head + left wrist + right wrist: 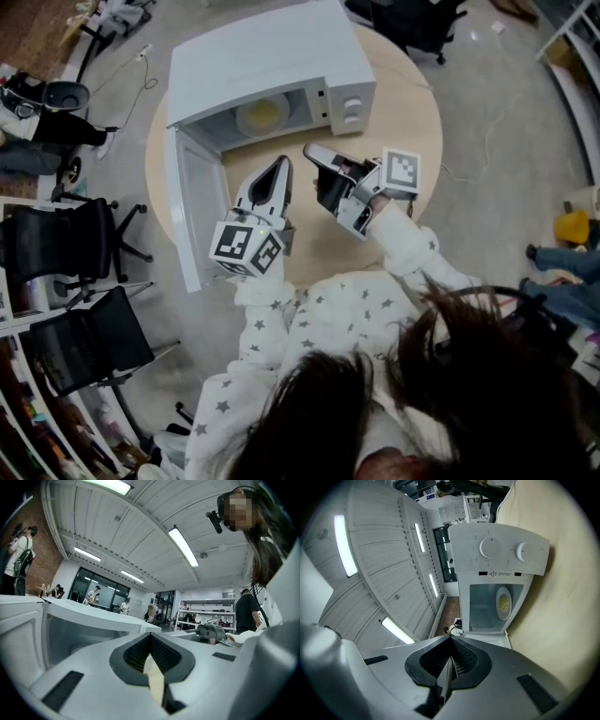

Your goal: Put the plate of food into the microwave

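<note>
A white microwave point(272, 56) stands on the round wooden table point(412, 122) with its door point(192, 202) swung open to the left. A pale plate of yellow food point(262, 114) lies inside the cavity, and the right gripper view shows the plate point(503, 603) in there too. My left gripper point(281, 165) hovers just in front of the opening, jaws shut with nothing held. To its right my right gripper point(310, 150) is near the control panel point(349, 105), also shut and empty. In their own views, both the left gripper point(150, 637) and the right gripper point(451, 641) show their jaws closed together.
Black office chairs point(75, 244) stand on the floor to the left of the table. Shelving point(28, 394) runs along the lower left. A seated person's legs point(562, 258) show at the right edge. People stand far back point(93, 595) in the room.
</note>
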`<act>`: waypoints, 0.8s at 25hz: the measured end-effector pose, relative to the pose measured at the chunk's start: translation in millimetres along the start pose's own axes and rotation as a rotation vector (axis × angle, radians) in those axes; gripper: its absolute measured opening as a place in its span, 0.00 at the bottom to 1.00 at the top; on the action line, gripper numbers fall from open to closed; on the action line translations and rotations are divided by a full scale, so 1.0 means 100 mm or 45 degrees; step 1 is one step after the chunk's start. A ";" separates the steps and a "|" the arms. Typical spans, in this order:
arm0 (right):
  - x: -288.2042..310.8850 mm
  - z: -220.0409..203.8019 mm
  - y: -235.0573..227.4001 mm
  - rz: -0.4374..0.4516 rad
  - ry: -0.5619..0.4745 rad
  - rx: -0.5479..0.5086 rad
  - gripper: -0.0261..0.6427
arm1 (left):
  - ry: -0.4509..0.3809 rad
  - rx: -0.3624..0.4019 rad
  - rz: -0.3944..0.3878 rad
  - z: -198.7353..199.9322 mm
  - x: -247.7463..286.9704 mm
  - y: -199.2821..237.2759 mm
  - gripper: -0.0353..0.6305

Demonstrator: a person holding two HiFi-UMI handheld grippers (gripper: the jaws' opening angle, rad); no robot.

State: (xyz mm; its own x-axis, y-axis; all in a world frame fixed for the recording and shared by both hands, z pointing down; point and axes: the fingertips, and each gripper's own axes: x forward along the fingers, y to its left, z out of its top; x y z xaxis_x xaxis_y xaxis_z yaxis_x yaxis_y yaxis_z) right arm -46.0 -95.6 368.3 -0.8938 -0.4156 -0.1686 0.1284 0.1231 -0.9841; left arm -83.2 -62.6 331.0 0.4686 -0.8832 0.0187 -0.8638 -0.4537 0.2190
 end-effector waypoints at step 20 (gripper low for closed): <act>-0.09 -0.15 0.14 0.081 0.032 0.056 0.05 | -0.022 0.036 0.008 0.09 -0.09 -0.23 0.06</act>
State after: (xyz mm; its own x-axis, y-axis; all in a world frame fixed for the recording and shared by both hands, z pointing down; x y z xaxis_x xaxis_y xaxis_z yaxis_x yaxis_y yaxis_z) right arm -42.9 -76.6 357.0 -0.8936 -0.3855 -0.2300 0.2036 0.1086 -0.9730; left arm -69.5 -45.2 316.8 0.4600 -0.8879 0.0033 -0.8718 -0.4509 0.1914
